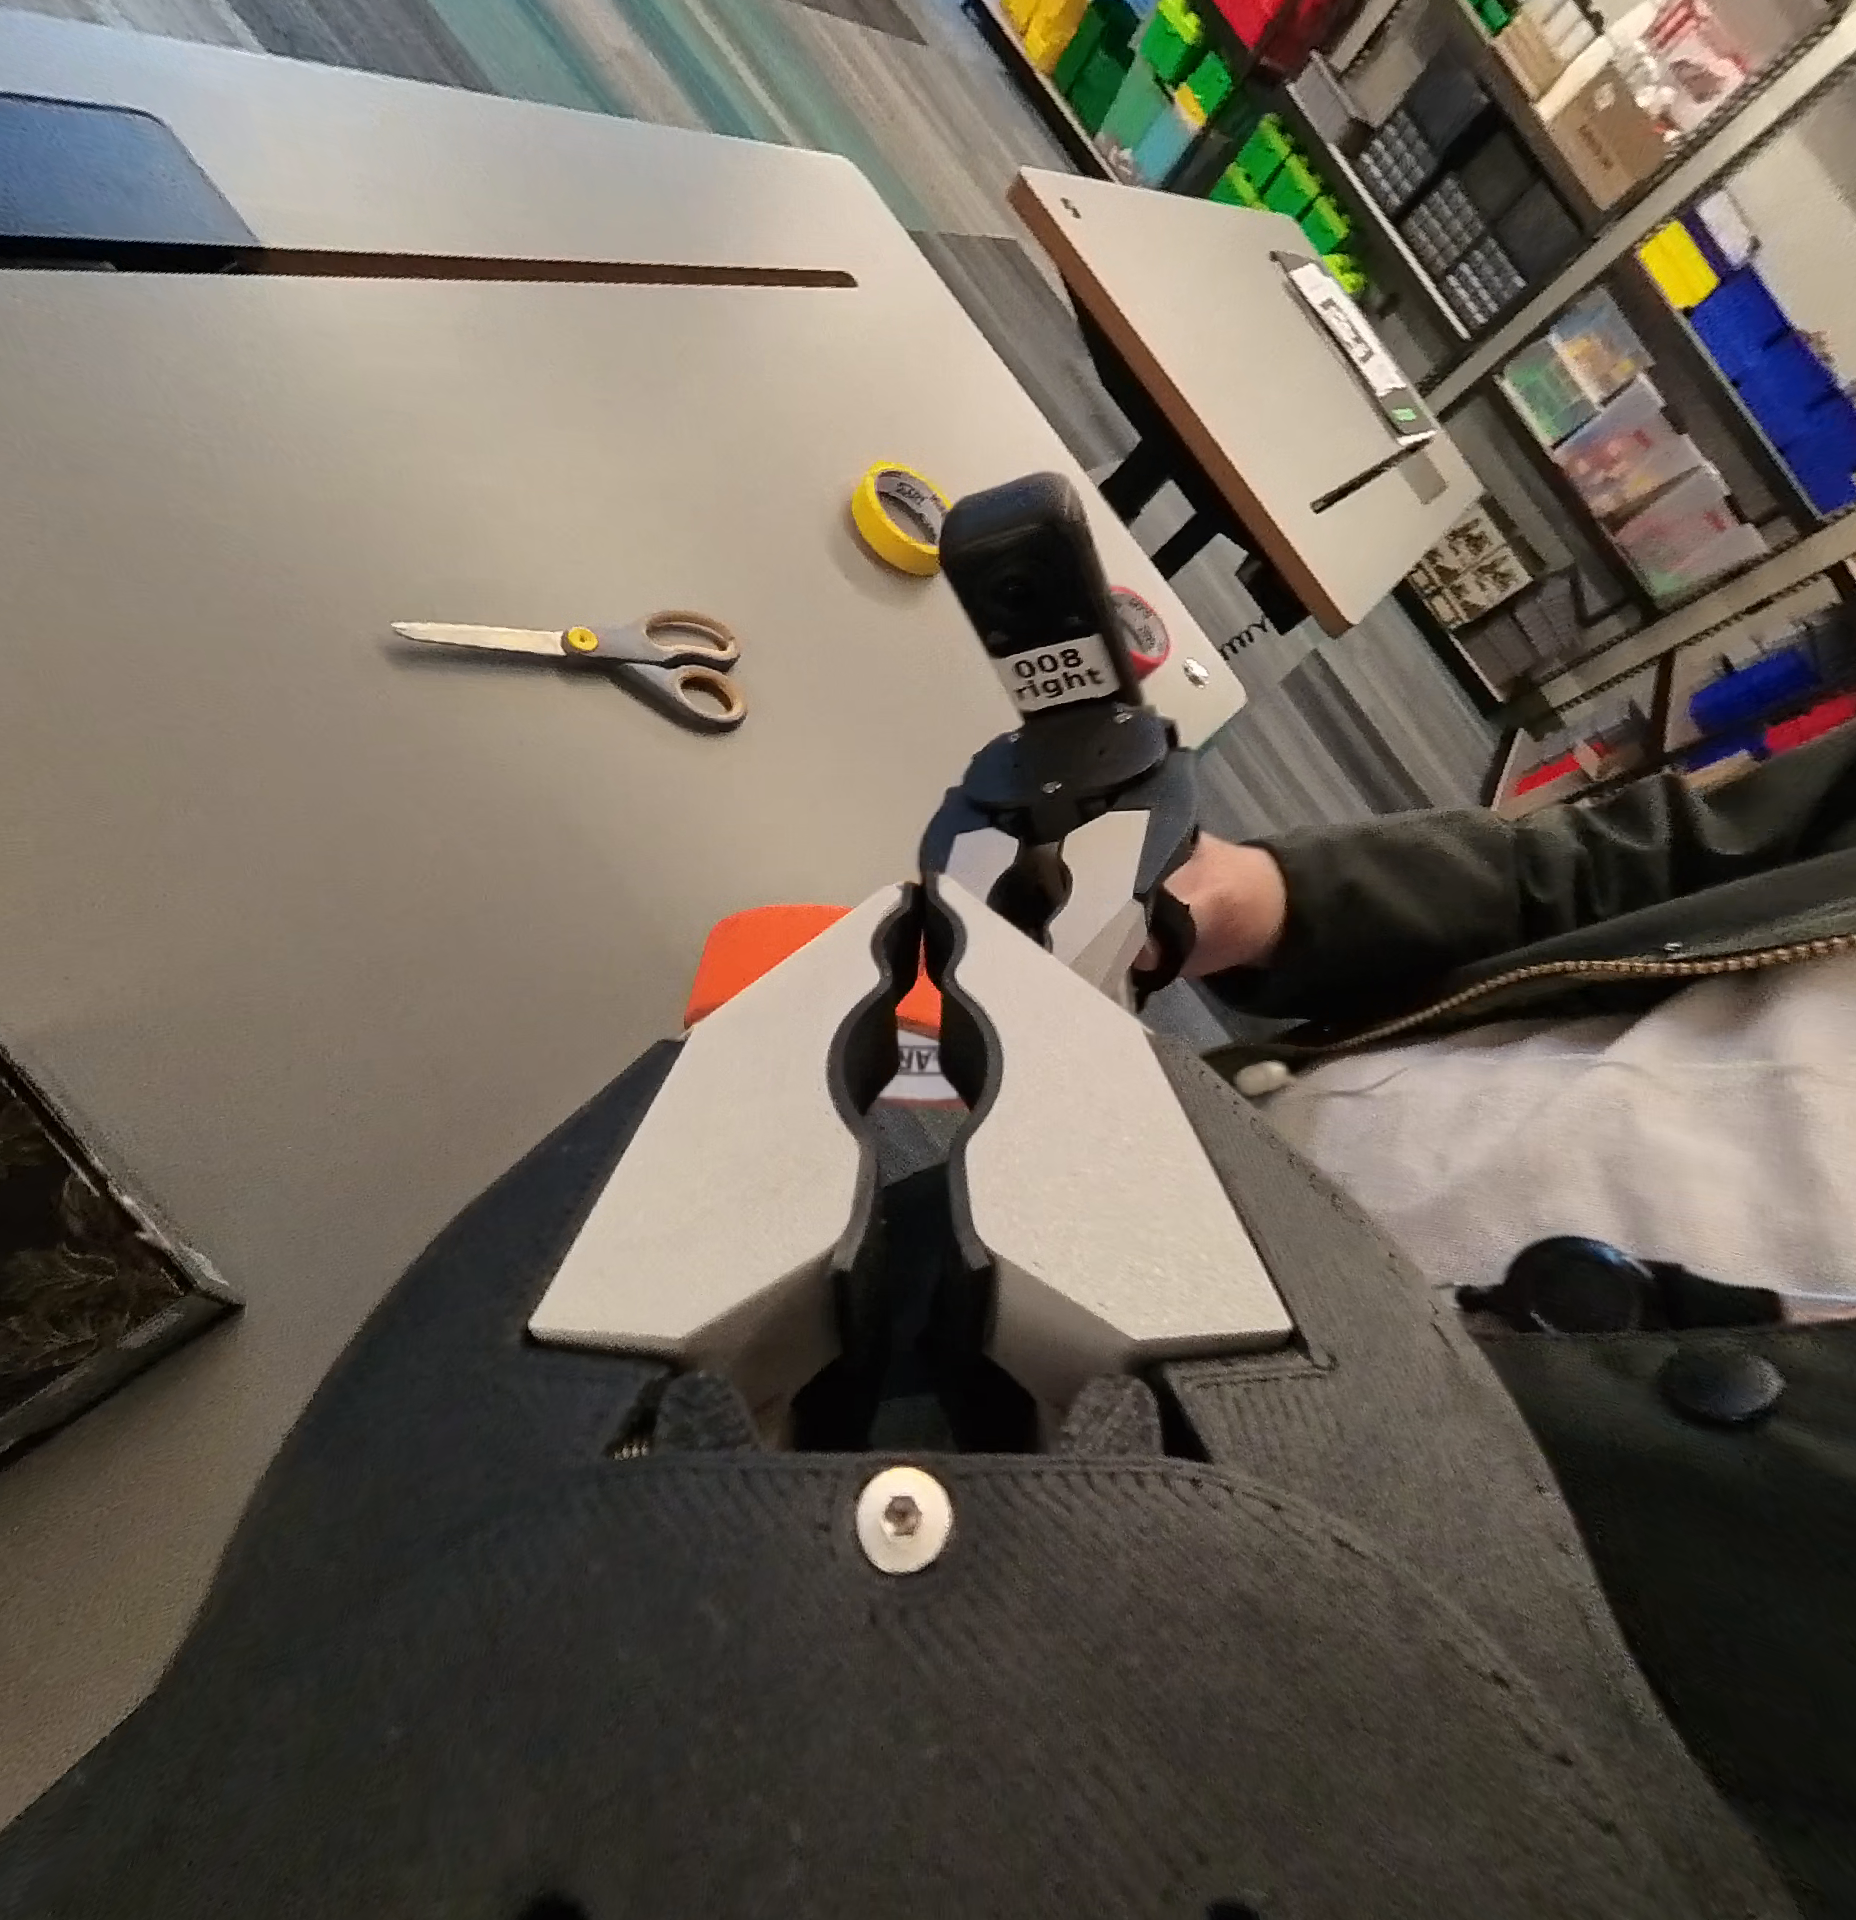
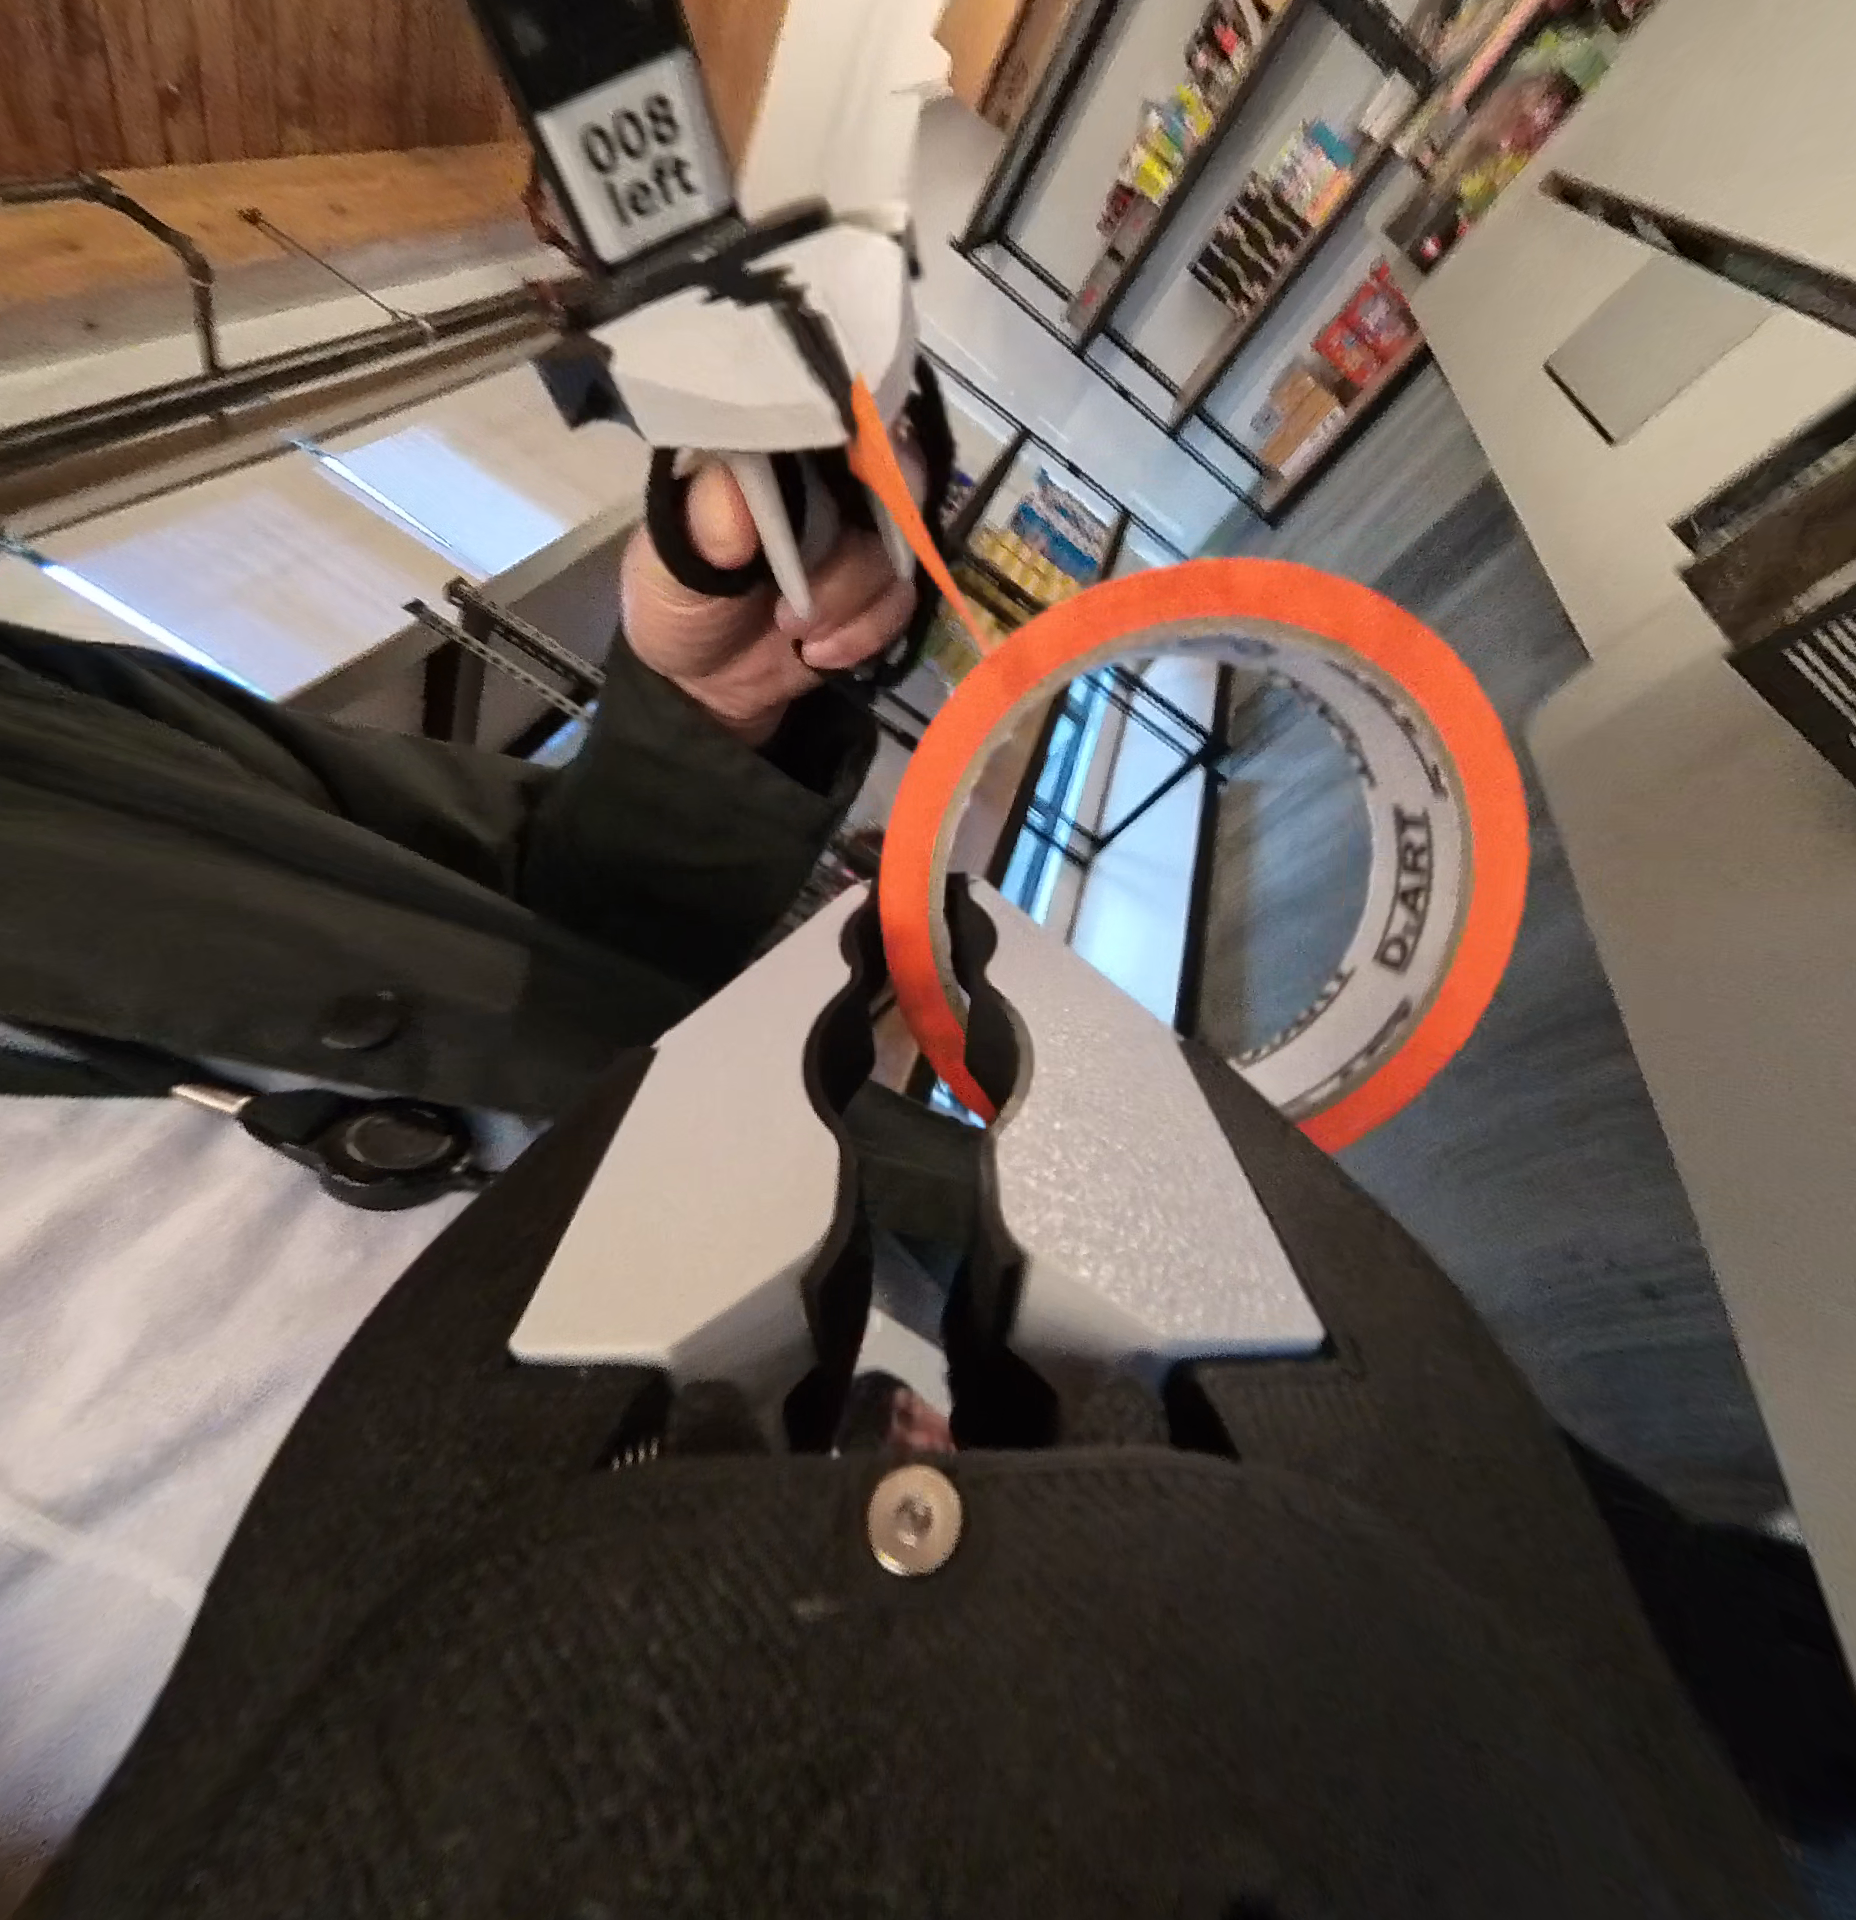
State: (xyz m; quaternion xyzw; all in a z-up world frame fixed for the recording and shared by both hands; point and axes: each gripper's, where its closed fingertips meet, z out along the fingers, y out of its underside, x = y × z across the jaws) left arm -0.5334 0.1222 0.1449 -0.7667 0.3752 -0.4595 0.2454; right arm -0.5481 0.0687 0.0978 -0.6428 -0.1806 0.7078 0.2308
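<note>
My right gripper (image 2: 950,906) is shut on the rim of an orange tape roll (image 2: 1495,831) and holds it up in the air. A short orange strip (image 2: 896,499) runs from the roll to my left gripper (image 2: 851,407), which is shut on the strip's free end. In the left wrist view my left gripper (image 1: 922,902) is shut, with the orange roll (image 1: 758,956) close behind its fingers. The right gripper's black camera (image 1: 1017,592) stands just beyond. A person's hands in dark sleeves hold both grippers.
On the grey table (image 1: 384,468) lie scissors (image 1: 591,657), a yellow tape roll (image 1: 893,516) and a red tape roll (image 1: 1144,623) near its right edge. A dark framed panel (image 1: 51,1247) lies at the left. A second table (image 1: 1246,343) and shelves of bins (image 1: 1526,208) stand beyond. Some 7 centimeters of space lies between my two pairs of fingers.
</note>
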